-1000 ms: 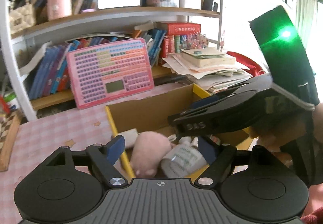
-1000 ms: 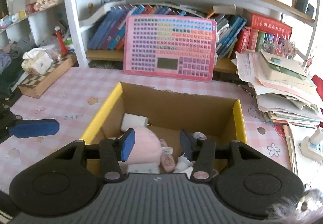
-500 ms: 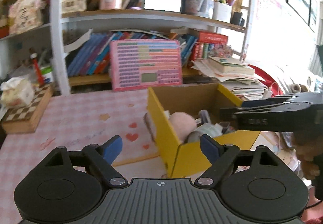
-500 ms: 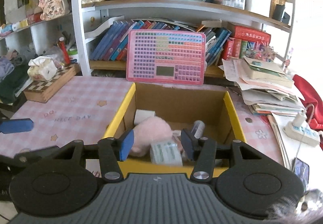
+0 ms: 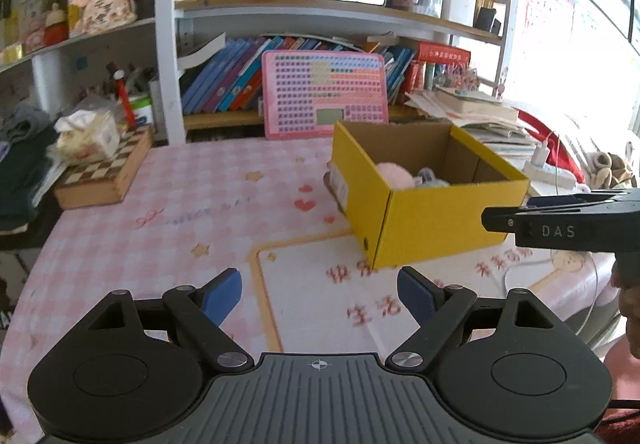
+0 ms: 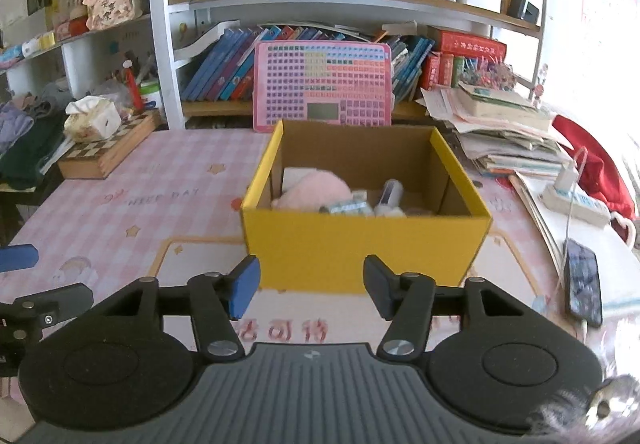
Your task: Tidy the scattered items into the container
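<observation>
Nearest in each wrist view are the tools themselves. The left gripper (image 5: 320, 294) has its blue pads well apart with nothing between them, only the pink checked tablecloth (image 5: 168, 219) below. The right gripper (image 6: 310, 290) is also empty, its jaws opening as it hangs just in front of the yellow box (image 6: 360, 248).

The relation that matters is that the box lies straight ahead of the right gripper and ahead and to the right of the left one, so the right hand is the nearer (its side shows at the right edge of the left view). The box's long axis runs left to right in the right view.

Inside the box lie a pink plush (image 6: 312, 189) at the left, a small labelled bottle (image 6: 348, 207) near the front wall, and a pale tube (image 6: 390, 191) further right. No loose item shows on the cloth, so the tidying looks close to finished.

Beyond the box a pink keyboard toy (image 6: 322, 87) leans against the bookshelf.
</observation>
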Demonstrator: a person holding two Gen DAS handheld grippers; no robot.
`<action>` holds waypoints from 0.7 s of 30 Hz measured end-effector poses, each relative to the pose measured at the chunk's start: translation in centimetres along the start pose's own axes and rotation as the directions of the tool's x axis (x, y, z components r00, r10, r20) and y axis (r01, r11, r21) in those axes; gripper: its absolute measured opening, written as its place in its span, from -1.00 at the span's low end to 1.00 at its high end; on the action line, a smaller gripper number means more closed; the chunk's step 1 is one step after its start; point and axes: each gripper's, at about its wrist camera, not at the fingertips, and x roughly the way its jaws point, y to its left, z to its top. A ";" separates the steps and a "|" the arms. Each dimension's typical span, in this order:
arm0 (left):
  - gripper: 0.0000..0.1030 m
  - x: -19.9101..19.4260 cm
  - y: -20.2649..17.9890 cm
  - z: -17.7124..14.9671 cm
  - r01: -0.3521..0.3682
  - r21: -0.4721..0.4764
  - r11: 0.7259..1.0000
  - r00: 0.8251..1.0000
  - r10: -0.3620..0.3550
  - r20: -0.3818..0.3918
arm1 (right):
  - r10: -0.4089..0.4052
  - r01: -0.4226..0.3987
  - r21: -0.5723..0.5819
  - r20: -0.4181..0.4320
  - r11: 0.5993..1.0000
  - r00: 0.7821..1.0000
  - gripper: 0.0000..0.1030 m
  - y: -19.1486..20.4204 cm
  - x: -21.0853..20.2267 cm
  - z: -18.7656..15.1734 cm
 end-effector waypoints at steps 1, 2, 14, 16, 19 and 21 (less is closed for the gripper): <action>0.69 -0.3 0.0 -0.4 -0.006 0.001 1.000 1.000 0.006 -0.001 | -0.006 0.006 0.001 -0.001 1.000 1.000 0.13 0.3 -0.4 -0.5; 0.69 -0.5 0.0 -0.8 -0.012 0.005 1.000 1.000 0.012 -0.004 | -0.012 0.012 0.001 -0.003 1.000 1.000 0.14 0.6 -0.7 -1.0; 0.75 -3.0 0.8 -3.9 -0.033 0.000 0.999 0.998 0.033 -0.058 | -0.025 0.025 0.001 -0.023 1.000 0.999 0.79 3.3 -3.9 -5.5; 0.84 -3.4 1.0 -4.3 -0.038 -0.006 0.999 0.997 0.038 -0.069 | -0.030 0.030 -0.010 -0.036 1.000 0.999 0.87 3.8 -4.0 -6.0; 0.86 -3.8 1.3 -4.8 -0.043 -0.011 0.999 0.996 0.042 -0.077 | -0.027 0.026 -0.020 -0.051 0.999 0.998 0.90 4.3 -4.2 -6.5; 0.88 -3.8 1.4 -5.0 -0.050 -0.011 0.999 0.995 0.049 -0.091 | -0.032 0.030 -0.027 -0.059 0.999 0.998 0.93 4.6 -4.3 -6.7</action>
